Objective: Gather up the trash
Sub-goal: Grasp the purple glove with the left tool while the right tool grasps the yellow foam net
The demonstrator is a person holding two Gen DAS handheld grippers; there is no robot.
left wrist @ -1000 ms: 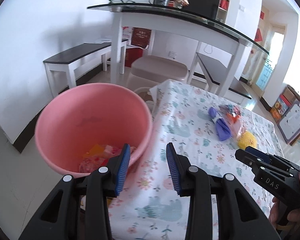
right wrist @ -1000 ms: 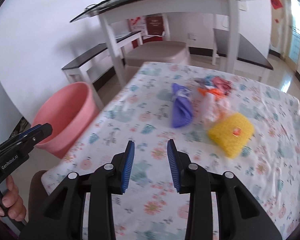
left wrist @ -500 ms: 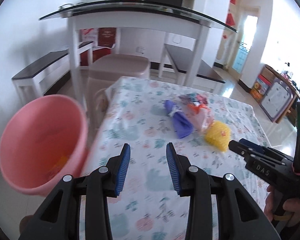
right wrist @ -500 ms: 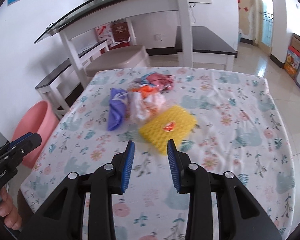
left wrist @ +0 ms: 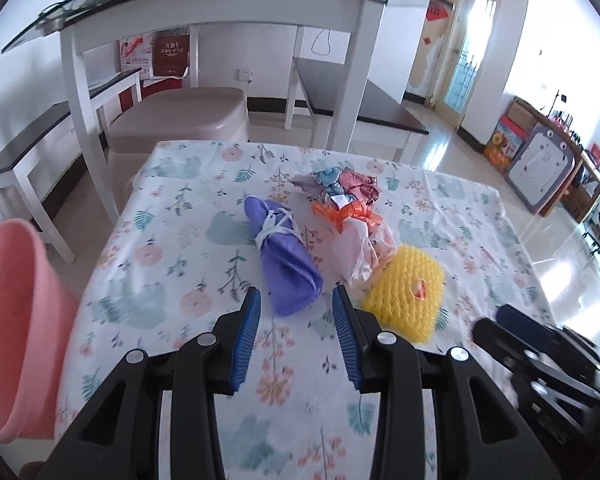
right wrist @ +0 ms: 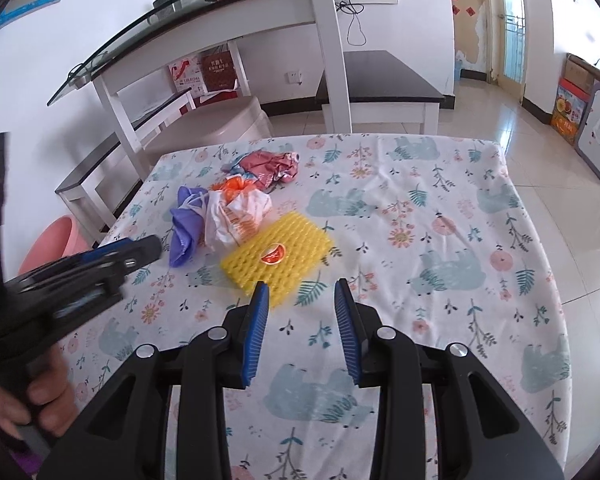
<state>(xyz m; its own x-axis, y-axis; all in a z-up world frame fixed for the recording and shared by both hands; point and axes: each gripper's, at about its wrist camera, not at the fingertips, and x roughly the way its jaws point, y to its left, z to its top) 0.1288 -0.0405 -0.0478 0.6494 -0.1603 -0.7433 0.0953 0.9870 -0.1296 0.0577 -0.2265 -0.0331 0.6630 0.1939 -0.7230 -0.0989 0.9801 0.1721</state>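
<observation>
left gripper (left wrist: 296,312) fingers parted, nothing between them; purple cloth (left wrist: 286,264) lies just ahead, dead between the tips, long axis running away from them toward the far side of the desk (left wrist: 172,280). right gripper (right wrist: 302,306) also parted and empty; yellow net (right wrist: 278,254) sits just ahead, slightly left of its line. pink tub (left wrist: 16,320) off the desk's left edge. judgement: left hand nearer the cloth, right nearer the net; cloth lies along the left fingers' line, so closing across its width should work.

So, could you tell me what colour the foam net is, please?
Yellow, with a small orange sticker on it; the foam net shows best in the right wrist view.
</observation>
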